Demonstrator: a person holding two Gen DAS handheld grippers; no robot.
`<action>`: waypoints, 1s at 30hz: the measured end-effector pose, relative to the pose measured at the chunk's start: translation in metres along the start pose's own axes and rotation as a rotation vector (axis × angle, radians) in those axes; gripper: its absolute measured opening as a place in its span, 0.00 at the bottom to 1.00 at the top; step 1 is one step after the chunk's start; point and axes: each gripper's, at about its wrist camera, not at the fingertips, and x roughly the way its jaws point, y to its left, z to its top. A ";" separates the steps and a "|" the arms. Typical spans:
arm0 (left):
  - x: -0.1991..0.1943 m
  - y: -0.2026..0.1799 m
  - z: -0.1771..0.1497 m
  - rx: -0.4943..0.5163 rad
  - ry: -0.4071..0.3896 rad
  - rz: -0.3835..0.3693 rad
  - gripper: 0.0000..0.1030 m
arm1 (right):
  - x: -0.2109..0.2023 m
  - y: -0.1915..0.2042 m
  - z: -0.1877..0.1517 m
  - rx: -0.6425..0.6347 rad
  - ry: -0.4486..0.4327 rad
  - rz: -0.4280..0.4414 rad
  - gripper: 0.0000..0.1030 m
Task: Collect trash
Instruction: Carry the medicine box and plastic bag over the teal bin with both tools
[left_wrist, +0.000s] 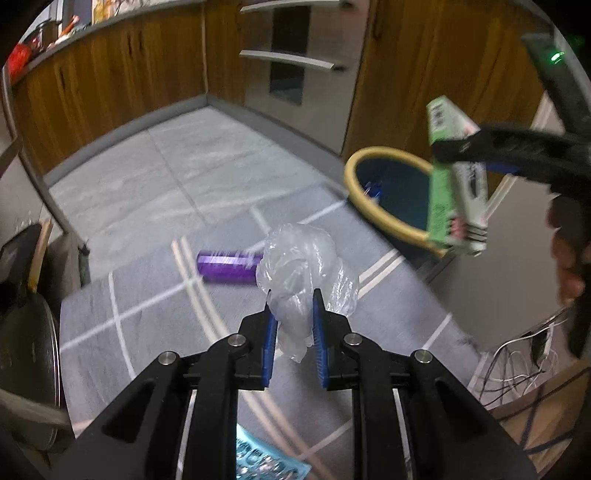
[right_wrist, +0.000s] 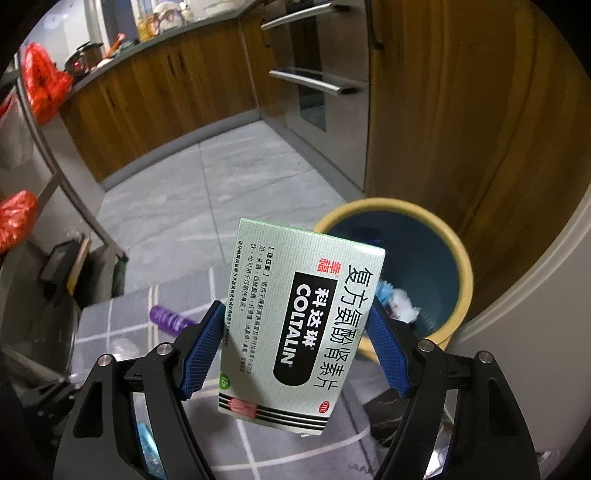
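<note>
Left tool (left_wrist: 291, 299) pinching one plastic bag (left_wrist: 306, 266), right tool (right_wrist: 299, 314) clamping one medicine box (right_wrist: 295, 325) — one bin (right_wrist: 463, 266) beyond.

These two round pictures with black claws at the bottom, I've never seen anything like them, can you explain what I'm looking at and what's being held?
There is no robot here: a person holds a two-finger grabbing tool in each hand, and each tool carries a wide-angle camera looking along its jaws. One picture comes from the left gripper, shut on a crumpled clear plastic bag. The other comes from the right gripper, shut on a green and white medicine box. That box also shows at the right of the left view, near the yellow-rimmed bin, which already holds some scraps. A purple tube lies on the grey checked mat.
</note>
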 end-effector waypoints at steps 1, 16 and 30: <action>-0.001 -0.002 0.004 -0.001 -0.007 -0.008 0.17 | 0.000 -0.003 0.002 0.004 -0.007 -0.010 0.74; 0.046 -0.063 0.086 0.094 -0.016 -0.076 0.17 | 0.019 -0.084 0.041 0.084 -0.111 -0.181 0.74; 0.134 -0.112 0.124 0.238 0.037 -0.137 0.17 | 0.061 -0.124 0.057 0.123 -0.071 -0.184 0.74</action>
